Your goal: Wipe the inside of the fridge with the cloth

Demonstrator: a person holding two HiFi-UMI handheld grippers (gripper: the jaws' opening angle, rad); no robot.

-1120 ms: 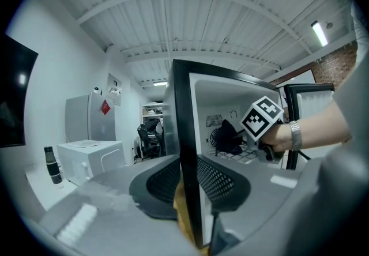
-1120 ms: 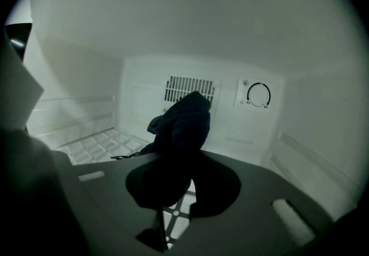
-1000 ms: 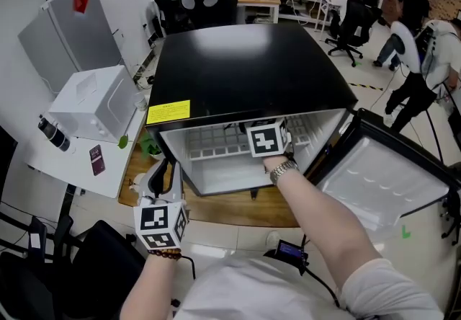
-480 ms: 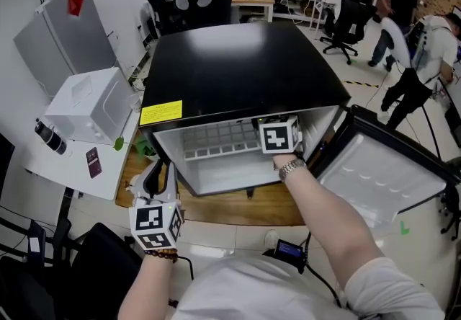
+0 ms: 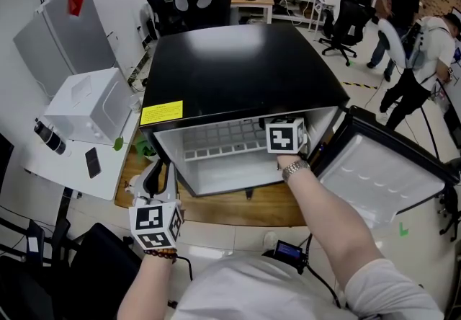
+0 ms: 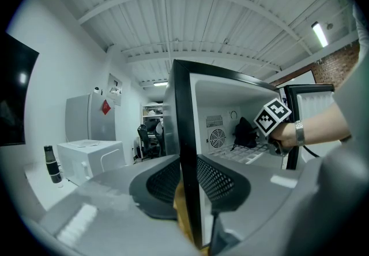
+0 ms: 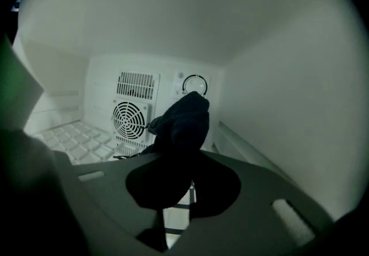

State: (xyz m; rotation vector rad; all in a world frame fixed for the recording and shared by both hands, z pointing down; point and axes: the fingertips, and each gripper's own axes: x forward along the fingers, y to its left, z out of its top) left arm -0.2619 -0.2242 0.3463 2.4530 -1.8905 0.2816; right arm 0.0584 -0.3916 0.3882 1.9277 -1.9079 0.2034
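Observation:
The small black fridge (image 5: pixel 238 73) stands on a wooden board with its door (image 5: pixel 382 174) swung open to the right. My right gripper (image 7: pixel 181 188) is inside the fridge near its right wall, shut on a dark cloth (image 7: pixel 180 125). The cloth bunches up in front of the back wall, by the fan grille (image 7: pixel 130 121) and the dial (image 7: pixel 195 85). In the head view only the marker cube of my right gripper (image 5: pixel 286 135) shows. My left gripper (image 5: pixel 157 176) is at the fridge's lower left front corner. The black front edge (image 6: pixel 183 151) of the left side wall runs between its jaws, which are closed on it.
A white wire shelf (image 5: pixel 216 140) spans the fridge interior. To the left, a white table holds a white box-shaped appliance (image 5: pixel 90 106), a black bottle (image 5: pixel 49 135) and a dark card (image 5: pixel 92 161). Office chairs, desks and people are at the back right.
My right gripper has slid to the right inside the fridge with the cloth, from mid-shelf toward the right wall. The left gripper has stayed where it was.

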